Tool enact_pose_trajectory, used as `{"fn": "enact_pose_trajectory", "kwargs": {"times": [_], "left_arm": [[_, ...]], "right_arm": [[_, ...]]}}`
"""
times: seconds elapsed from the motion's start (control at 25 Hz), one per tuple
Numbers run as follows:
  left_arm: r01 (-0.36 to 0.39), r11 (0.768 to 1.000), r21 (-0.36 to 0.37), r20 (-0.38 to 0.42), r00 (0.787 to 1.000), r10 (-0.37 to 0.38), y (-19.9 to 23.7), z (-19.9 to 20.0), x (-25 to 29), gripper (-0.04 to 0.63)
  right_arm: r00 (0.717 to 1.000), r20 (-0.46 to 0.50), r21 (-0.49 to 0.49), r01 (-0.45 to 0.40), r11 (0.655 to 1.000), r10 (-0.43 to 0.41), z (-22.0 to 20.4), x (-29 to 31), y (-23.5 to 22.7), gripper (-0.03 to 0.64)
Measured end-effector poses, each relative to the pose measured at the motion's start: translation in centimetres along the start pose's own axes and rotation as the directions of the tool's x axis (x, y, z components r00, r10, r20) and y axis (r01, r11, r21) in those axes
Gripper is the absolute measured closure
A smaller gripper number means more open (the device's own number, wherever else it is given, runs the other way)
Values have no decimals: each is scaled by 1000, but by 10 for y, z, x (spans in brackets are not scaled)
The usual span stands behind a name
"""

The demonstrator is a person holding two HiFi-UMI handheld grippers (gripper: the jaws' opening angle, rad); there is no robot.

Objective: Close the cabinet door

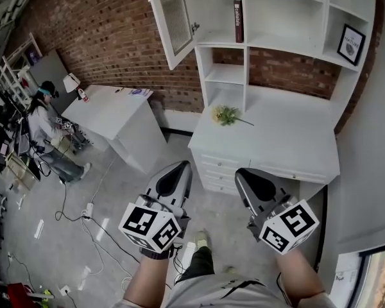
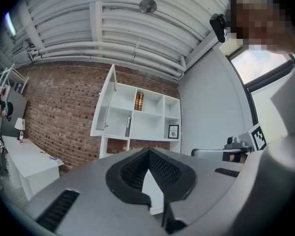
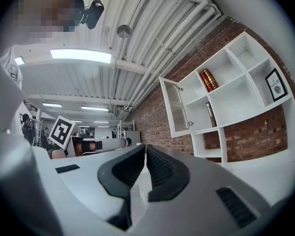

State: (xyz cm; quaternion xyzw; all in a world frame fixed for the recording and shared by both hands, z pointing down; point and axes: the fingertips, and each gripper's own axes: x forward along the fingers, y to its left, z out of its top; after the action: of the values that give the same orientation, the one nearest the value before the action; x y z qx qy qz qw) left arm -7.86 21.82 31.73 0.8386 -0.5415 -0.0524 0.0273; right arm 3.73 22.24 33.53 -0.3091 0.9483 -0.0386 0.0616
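Observation:
The white cabinet door [image 1: 175, 19] with a glass pane stands swung open at the upper left of the white wall shelf unit [image 1: 282, 24], its small knob [image 1: 196, 27] on the inner edge. The same door [image 2: 104, 103] shows far ahead in the left gripper view, and the door [image 3: 176, 107] also appears in the right gripper view. My left gripper [image 1: 184, 164] and right gripper [image 1: 240, 172] are held side by side above the floor, well short of the cabinet, pointing towards it. The left gripper [image 2: 148, 150] is shut and holds nothing. The right gripper [image 3: 145, 146] has its jaws together, also with nothing in them.
A white desk [image 1: 295, 146] with drawers stands under the shelves, a sprig of flowers [image 1: 226, 115] on it. Books [image 1: 238, 20] and a framed picture [image 1: 351, 43] sit in the shelves. A white table [image 1: 115, 114] and a seated person [image 1: 46, 130] are at left; cables [image 1: 83, 213] cross the floor.

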Motion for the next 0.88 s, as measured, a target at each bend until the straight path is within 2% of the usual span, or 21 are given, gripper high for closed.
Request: {"fn": "enact_pose_trajectory", "kwargs": {"times": [0.28,0.68,0.88], "left_arm": [[24,1000,-4,28,999,-24,66,2,49,584],[63,997,33,22,998,-64,199,19,141,584],[92,994,55,40,995,-94,251,30,188,584]], "right_arm": [[1000,-11,-42,22,999,-23,-5,71,-27,597],[998,7,-51,70,996,-70,-1,217,-69,596],[995,16,-61,101,993,-100,-2,268,-85,597]]}}
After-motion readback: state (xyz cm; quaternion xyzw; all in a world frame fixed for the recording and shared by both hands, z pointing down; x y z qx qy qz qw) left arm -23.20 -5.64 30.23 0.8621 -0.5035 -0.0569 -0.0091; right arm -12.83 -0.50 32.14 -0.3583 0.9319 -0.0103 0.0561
